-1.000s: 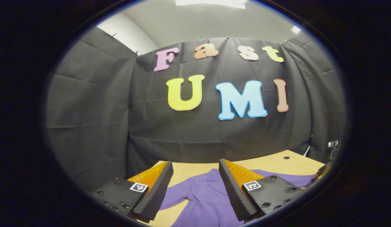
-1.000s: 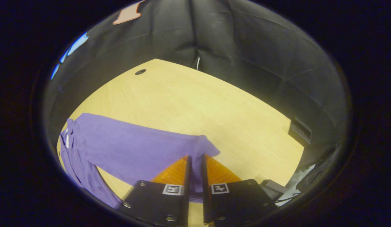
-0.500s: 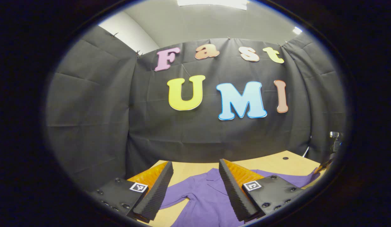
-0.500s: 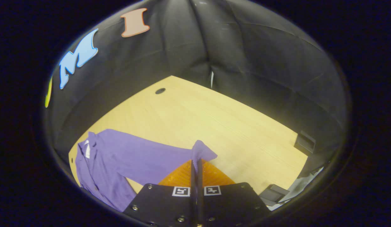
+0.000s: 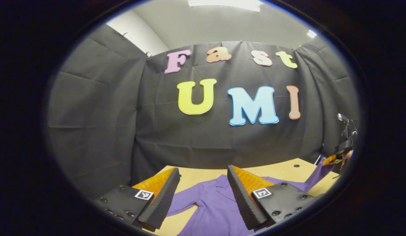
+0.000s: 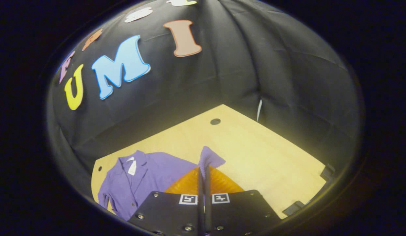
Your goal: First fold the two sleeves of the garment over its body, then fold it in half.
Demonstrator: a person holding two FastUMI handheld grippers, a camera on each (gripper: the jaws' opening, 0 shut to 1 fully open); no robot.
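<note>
With its cuff pinched between the two fingers of my right tongs (image 6: pixel 203 175), one long sleeve (image 6: pixel 208 157) of the purple button-front cotton shirt (image 6: pixel 140 183) rises off the pale wooden desk (image 6: pixel 255 154), the fingers pressed together on the cloth so that the cuff's end fans out just above their tips. In the right gripper view, the shirt's body lies flat toward eight o'clock from the tongs, collar open and a white neck label (image 6: pixel 132 167) showing. A small dark round hole (image 6: pixel 215 121) marks the desk at twelve o'clock from the cuff, near the far edge.

My left tongs (image 5: pixel 203 193) hang spread wide above the shirt (image 5: pixel 212 206), holding nothing; between the two fingers, the collar and one shoulder of the garment lie on the desk (image 5: pixel 281 168), and the shirt's other sleeve (image 5: pixel 181 200) stretches flat toward nine o'clock behind my nearer finger. At three o'clock in the left gripper view, the far tongs (image 5: pixel 335 159) hold the lifted sleeve (image 5: pixel 316 173), which slants up from the desk to them; whether a hand shows there I cannot tell. Black cloth (image 5: pixel 101 124) walls the booth behind the desk, and a bright ceiling light panel (image 5: pixel 226 3) runs along twelve o'clock.
</note>
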